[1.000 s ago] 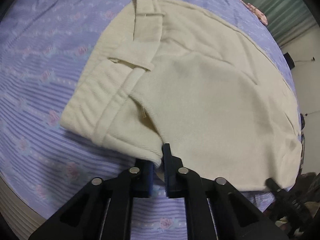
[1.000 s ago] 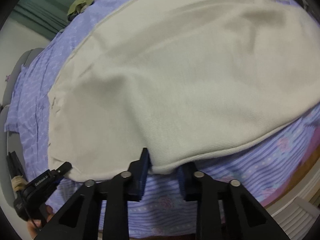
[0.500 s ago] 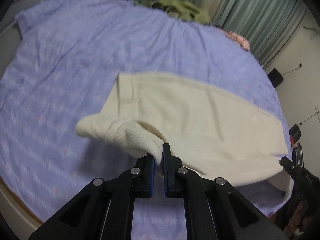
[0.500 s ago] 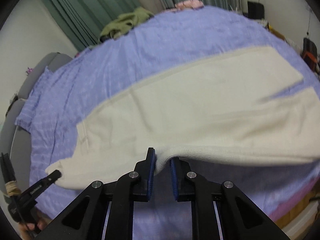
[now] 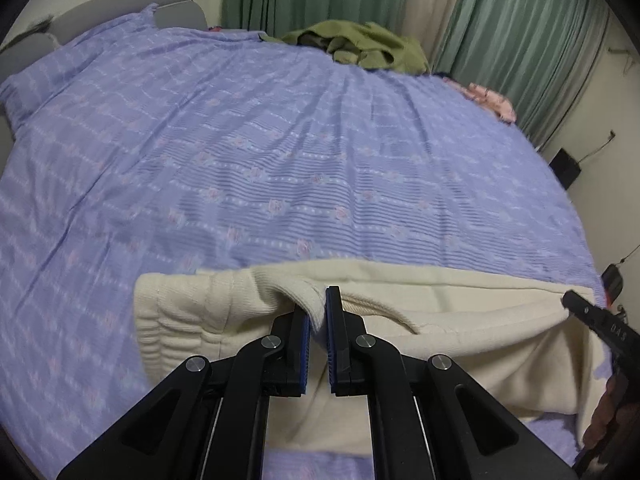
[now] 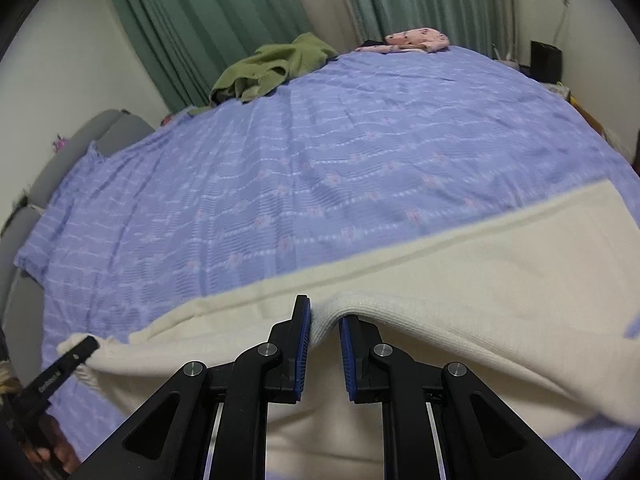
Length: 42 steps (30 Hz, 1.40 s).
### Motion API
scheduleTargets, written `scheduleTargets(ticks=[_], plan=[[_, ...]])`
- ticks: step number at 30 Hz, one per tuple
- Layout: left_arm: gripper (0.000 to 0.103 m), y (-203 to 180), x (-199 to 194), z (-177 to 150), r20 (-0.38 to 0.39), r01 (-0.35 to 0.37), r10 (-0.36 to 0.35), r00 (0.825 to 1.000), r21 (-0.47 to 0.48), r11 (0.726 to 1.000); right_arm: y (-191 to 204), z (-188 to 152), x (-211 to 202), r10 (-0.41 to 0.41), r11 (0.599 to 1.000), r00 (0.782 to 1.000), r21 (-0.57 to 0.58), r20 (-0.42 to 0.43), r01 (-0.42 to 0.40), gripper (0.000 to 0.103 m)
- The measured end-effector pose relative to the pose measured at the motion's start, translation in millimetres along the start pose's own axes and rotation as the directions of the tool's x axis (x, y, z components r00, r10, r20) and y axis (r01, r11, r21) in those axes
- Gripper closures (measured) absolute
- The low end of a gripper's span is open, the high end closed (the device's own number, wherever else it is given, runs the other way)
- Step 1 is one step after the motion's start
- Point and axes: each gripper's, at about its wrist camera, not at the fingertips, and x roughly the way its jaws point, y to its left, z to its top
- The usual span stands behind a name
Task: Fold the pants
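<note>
Between both grippers' fingers (image 5: pixel 332 320), cream pants (image 5: pixel 460 320) hang above the bed (image 5: pixel 280 140).

Bed with other clothes
A purple bedspread (image 5: pixel 280 152), a green garment (image 5: pixel 360 46) and a pink cloth (image 6: pixel 416 38) near green curtains (image 6: pixel 208 24).

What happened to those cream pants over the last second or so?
Both tools lifted and drew the cream pants toward the near edge of the bed, so far more bedspread is now bare beyond them. The left tool stayed clamped on the ribbed waistband end. The right tool, whose jaws stood wider a second ago, now pinches the near edge. The green clothes at the far side did not move.
</note>
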Motion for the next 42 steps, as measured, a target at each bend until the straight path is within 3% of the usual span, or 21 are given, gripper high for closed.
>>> scheduleTargets(ticks=[5,16,19,21,22,24,26,32,38,42], plan=[[0.094,1.3,52.8,15.8,-0.065,-0.031,0.032,0.997,0.014,0.999,0.9,19.0,61.3,-0.008,1.000,0.997,-0.027,-0.080,0.006,0.087],[0.091,-2.4,116.5,16.6,-0.157,-0.100,0.109,0.982,0.064,0.993,4.1,16.4,125.6,-0.086,0.991,0.980,-0.121,-0.181,0.065,0.085],[0.089,-4.3,109.4,18.6,-0.176,-0.097,0.103,0.979,0.042,0.994,8.0,17.1,123.9,-0.067,0.992,0.976,-0.119,-0.206,0.043,0.063],[0.081,-5.4,95.8,20.1,-0.164,-0.082,0.085,0.983,0.028,0.996,15.4,17.6,107.5,-0.014,0.993,0.984,-0.119,-0.178,-0.007,0.042],[0.057,-6.8,85.9,20.1,-0.147,-0.079,0.083,0.986,0.032,0.996,20.0,16.7,96.2,0.003,0.991,0.988,-0.129,-0.156,-0.023,0.040],[0.024,-9.3,61.4,20.7,-0.079,-0.106,0.110,0.991,0.050,0.993,27.9,14.0,78.2,0.023,0.987,0.991,-0.152,-0.131,-0.043,0.039],[0.024,-14.1,32.0,20.7,0.005,-0.123,0.123,0.992,0.098,0.988,36.4,8.7,49.6,0.057,0.981,0.994,-0.178,-0.096,-0.073,0.039],[0.024,-44.9,-52.4,-1.5,0.072,-0.097,0.078,0.994,0.311,0.945,49.5,-5.4,-43.2,0.056,0.969,0.998,-0.241,0.021,-0.049,0.038],[0.023,-87.5,-141.9,-32.4,0.072,0.028,-0.065,0.995,0.427,0.904,30.0,-28.6,-143.9,0.049,0.978,0.997,-0.208,0.059,-0.036,0.038],[0.020,-119.4,-190.0,-53.7,0.077,0.064,-0.113,0.991,0.472,0.880,8.6,-43.4,-205.8,0.025,0.981,0.996,-0.195,0.089,-0.007,0.038]])
